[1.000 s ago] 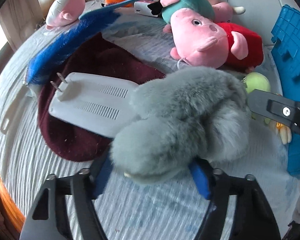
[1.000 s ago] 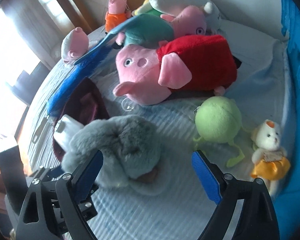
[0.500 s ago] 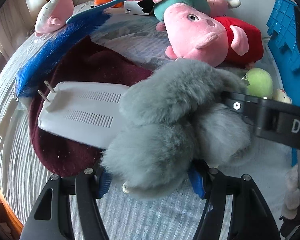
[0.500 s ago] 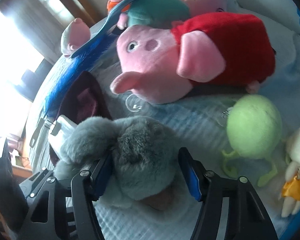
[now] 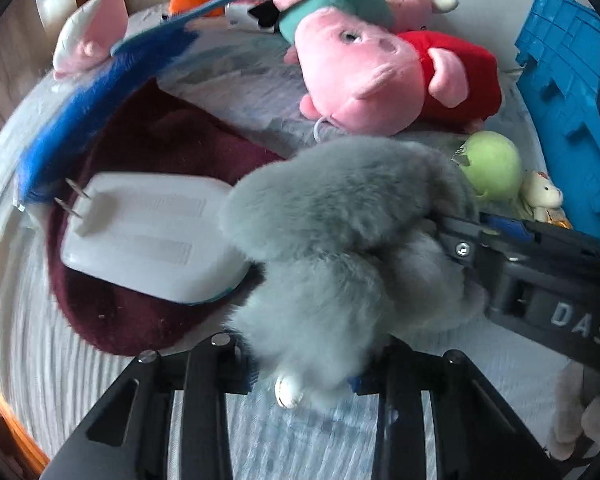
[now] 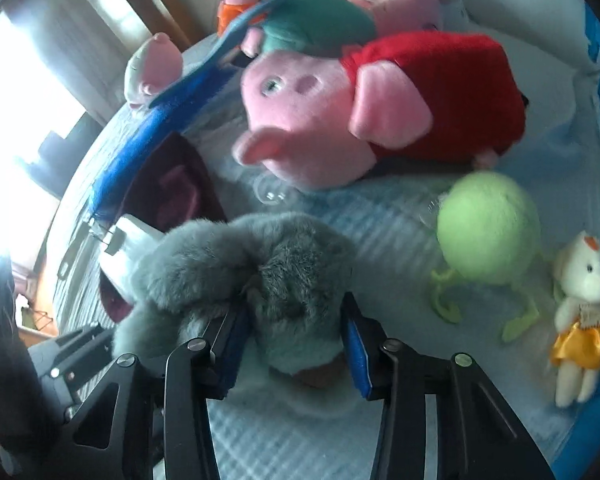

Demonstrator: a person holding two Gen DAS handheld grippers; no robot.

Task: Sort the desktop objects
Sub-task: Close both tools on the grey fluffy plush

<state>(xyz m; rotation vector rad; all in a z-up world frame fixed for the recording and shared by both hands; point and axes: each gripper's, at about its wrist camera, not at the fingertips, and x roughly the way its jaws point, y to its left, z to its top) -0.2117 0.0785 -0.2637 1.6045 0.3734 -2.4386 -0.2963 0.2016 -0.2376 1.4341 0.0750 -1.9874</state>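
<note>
A grey furry plush (image 5: 340, 248) lies on the striped bed cover, partly over a white plug-in device (image 5: 148, 236) and a maroon hat (image 5: 148, 152). My left gripper (image 5: 300, 364) is shut on the plush's near end. My right gripper (image 6: 296, 340) is shut on another part of the same plush (image 6: 260, 272); it enters the left wrist view from the right (image 5: 540, 276). The left gripper's frame shows at the lower left of the right wrist view (image 6: 72, 356).
A pink pig plush in red (image 6: 360, 120) lies behind. A green round plush (image 6: 488, 228) and a small white bear in a yellow skirt (image 6: 584, 300) lie right. A blue crate (image 5: 568, 92) stands at the right. A blue feather duster (image 5: 100, 96) lies left. More plush toys sit at the back.
My right gripper moved in over the grey plush and closed on it. My left gripper tightened on the plush's near end. The plush has shifted slightly.
</note>
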